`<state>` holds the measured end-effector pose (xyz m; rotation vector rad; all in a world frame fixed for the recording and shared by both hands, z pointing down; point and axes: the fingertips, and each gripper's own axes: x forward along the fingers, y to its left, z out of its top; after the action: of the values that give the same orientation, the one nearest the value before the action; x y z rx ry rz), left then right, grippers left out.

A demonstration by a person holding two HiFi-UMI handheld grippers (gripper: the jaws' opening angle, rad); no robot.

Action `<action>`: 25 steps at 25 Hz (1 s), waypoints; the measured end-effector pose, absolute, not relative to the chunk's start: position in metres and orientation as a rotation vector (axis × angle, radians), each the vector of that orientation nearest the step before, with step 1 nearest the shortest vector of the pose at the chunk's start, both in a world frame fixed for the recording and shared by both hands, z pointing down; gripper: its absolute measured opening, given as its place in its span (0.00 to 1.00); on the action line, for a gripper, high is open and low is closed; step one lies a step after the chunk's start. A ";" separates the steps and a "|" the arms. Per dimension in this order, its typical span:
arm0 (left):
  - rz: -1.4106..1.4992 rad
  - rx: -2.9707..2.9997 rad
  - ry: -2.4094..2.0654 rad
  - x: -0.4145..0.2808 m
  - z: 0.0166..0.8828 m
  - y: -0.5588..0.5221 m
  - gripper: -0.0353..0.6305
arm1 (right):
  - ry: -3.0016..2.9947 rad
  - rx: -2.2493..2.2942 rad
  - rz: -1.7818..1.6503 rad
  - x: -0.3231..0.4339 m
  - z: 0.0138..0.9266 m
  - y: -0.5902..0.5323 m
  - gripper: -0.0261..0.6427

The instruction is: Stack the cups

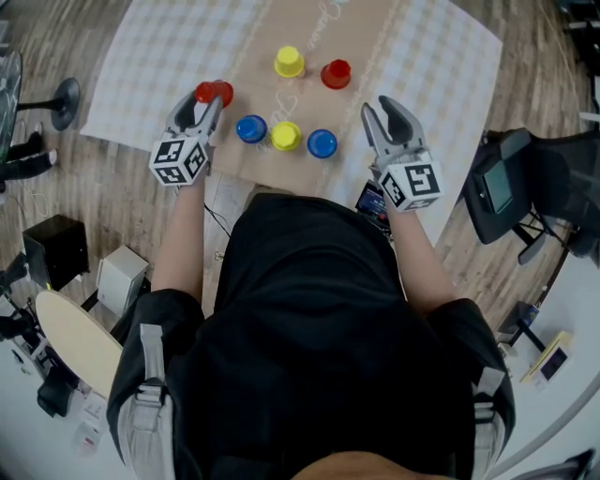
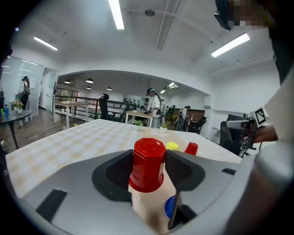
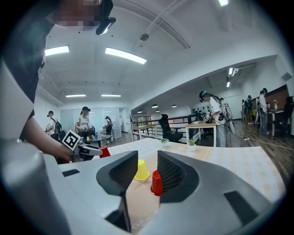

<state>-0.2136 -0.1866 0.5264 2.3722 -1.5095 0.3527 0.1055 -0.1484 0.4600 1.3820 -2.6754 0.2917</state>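
Note:
My left gripper (image 1: 203,101) is shut on an upside-down red cup (image 1: 215,92), held at the left side of the brown runner (image 1: 309,28). In the left gripper view that red cup (image 2: 148,164) fills the gap between both jaws, its rim off the table. On the runner stand a yellow cup (image 1: 289,62) and a red cup (image 1: 336,73) farther off. Nearer me are a blue cup (image 1: 251,128), a yellow cup (image 1: 286,136) and a blue cup (image 1: 322,143). My right gripper (image 1: 382,111) stands open to their right, with nothing between its jaws.
A pale chequered cloth (image 1: 150,75) covers the table. A black office chair (image 1: 525,178) stands at the right, and a black stool base (image 1: 64,101) at the left. Boxes (image 1: 120,277) sit on the floor at the lower left. People stand by far tables.

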 end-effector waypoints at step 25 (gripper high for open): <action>0.672 2.632 -1.117 -0.100 0.521 -0.101 0.38 | -2.688 1.412 0.265 0.114 0.454 -0.130 0.24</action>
<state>-0.0997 -0.1010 0.5212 2.6315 -1.1171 0.6718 0.1145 -0.1295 0.4538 1.4115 -2.6878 0.2655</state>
